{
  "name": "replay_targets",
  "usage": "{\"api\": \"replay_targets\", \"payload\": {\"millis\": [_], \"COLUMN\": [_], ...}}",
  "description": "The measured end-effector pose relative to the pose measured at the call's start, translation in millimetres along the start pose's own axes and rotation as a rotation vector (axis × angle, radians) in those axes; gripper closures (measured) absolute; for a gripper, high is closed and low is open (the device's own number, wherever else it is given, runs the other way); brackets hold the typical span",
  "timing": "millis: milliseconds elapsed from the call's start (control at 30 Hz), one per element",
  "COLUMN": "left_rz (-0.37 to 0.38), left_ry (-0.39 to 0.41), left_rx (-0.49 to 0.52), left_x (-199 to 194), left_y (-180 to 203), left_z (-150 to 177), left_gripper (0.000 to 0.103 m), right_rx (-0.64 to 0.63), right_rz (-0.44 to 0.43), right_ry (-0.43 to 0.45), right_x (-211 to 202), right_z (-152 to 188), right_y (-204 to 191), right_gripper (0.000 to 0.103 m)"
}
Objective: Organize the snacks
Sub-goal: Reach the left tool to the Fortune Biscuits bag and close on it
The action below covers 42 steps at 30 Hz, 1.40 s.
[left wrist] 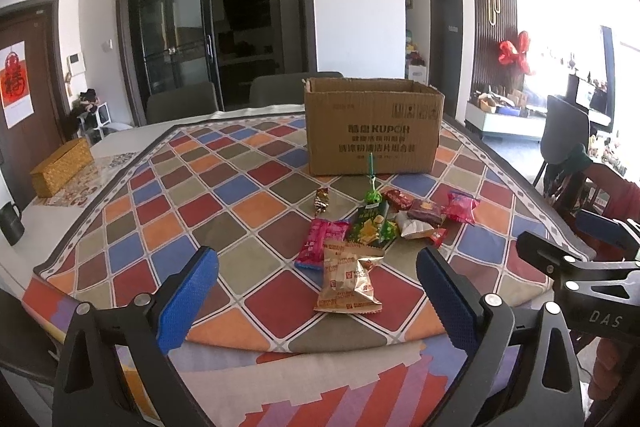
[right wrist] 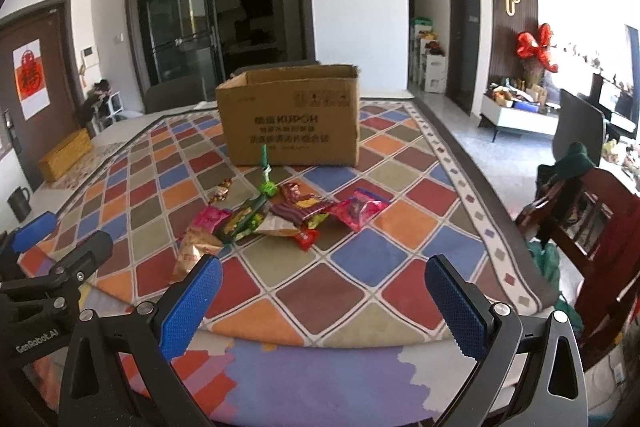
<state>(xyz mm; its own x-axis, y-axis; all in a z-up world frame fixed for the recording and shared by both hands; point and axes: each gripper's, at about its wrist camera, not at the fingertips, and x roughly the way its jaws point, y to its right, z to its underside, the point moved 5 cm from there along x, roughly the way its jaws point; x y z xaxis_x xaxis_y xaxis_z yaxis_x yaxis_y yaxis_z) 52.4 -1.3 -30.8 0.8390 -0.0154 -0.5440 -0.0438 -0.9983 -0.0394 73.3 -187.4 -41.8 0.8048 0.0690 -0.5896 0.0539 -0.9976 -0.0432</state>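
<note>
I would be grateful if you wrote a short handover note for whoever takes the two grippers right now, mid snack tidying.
Left gripper: open, empty, above the near table edge, facing the snacks.
Right gripper: open, empty, beside it.
Snacks: all loose in a pile on the checkered cloth, in front of the cardboard box. Nearest the left gripper is the tan biscuit pack; the pink packet lies on the pile's right side, nearer the right gripper; the green lollipop lies closest to the box.
Done: nothing visibly packed; the box interior is hidden.
Left: probably move every snack into the open-topped box.
</note>
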Motion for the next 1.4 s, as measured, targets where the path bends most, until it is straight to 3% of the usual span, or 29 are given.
{"api": "replay_targets", "payload": {"millis": [233,633,900,1400], "left_rz": [0.033,0.151,0.179,0.230], "left_ry": [-0.069,-0.227,-0.267,-0.331], "left_rx": [-0.001,-0.015,-0.022,-0.039], "left_x": [30,89,113,140], "left_y": [-3,-2,0,5], "left_z": [5,23,24,32], "left_gripper": [0.012,0.025,0.029,0.041], "right_rx": [-0.025,-0.035,-0.041,-0.036], "right_rz": [-0.028,-0.093,-0.135,-0.131], "right_ry": [-0.009,-0.101,-0.176,-0.239], "right_x": [24,92,130,162], "right_z": [-7,-8,0,6], "right_y": [-10,-27,-40,-43], "right_gripper": [0.002,0.016,0.024,0.035]}}
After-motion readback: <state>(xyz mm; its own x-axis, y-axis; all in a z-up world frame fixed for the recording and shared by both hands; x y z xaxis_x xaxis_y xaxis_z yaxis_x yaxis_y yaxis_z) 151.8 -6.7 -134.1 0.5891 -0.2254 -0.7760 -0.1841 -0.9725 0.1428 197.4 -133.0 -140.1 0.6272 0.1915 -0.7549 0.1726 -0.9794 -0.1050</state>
